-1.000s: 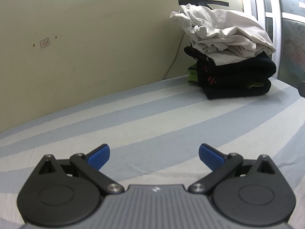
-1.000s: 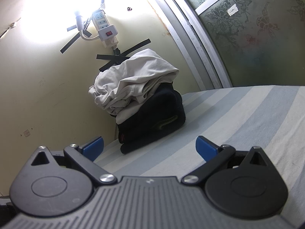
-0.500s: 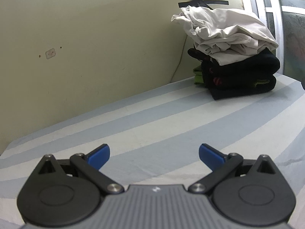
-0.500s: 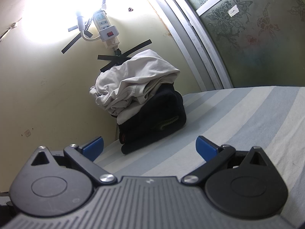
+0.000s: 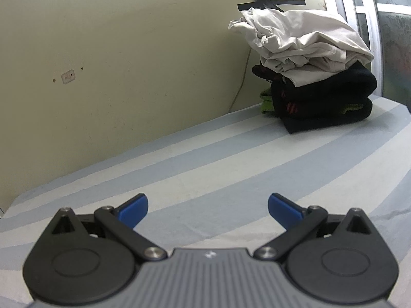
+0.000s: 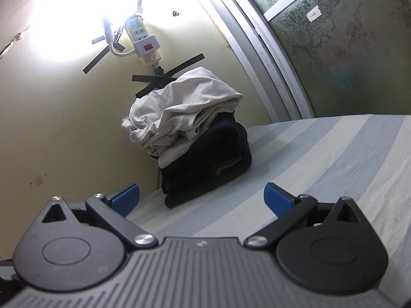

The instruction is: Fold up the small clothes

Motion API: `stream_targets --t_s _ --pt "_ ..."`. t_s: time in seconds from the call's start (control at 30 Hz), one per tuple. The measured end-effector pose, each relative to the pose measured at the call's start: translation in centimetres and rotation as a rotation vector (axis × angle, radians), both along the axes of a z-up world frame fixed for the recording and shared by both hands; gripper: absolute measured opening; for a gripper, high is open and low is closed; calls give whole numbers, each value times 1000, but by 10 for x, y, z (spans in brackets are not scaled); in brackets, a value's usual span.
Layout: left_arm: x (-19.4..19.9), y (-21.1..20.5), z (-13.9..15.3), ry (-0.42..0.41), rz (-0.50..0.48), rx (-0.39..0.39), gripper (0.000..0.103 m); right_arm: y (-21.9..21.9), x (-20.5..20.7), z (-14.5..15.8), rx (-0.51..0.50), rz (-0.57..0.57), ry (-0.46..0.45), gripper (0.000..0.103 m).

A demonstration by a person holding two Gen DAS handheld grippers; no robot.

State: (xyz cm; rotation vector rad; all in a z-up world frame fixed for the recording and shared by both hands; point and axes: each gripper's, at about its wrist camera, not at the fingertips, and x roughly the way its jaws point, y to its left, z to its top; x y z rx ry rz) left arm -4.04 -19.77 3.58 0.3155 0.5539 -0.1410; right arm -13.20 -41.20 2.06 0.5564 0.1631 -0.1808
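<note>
A pile of clothes stands in the far corner of the striped bed: a crumpled white garment (image 5: 300,41) (image 6: 179,113) lies on top of folded black garments (image 5: 323,102) (image 6: 210,164), with a bit of green cloth (image 5: 265,102) at the pile's left. My left gripper (image 5: 208,209) is open low over the sheet, far short of the pile, nothing between its blue pads. My right gripper (image 6: 201,196) is also open and empty, pointing at the pile from a short distance.
The striped blue-and-white sheet (image 5: 231,166) (image 6: 321,166) covers the bed. A yellowish wall (image 5: 115,64) runs along the back. A power strip (image 6: 143,38) and a bright lamp (image 6: 69,20) are taped above the pile. A patterned window (image 6: 346,38) stands at right.
The left wrist view has pulled back and swung slightly, so the pile sits a little farther right. The right view has barely shifted. Both grippers stay open.
</note>
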Motion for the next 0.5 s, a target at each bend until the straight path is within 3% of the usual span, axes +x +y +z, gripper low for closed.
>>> stream_targets --t_s 0.17,0.37,0.5 --pt "-2 1 1 6 -38 -21 103 -2 3 -1 19 7 5 103" --pt "-3 8 7 113 -98 -119 103 -3 4 -1 18 -9 20 103" --pt "-7 5 8 115 -114 -109 103 -5 6 -2 25 -16 29 103"
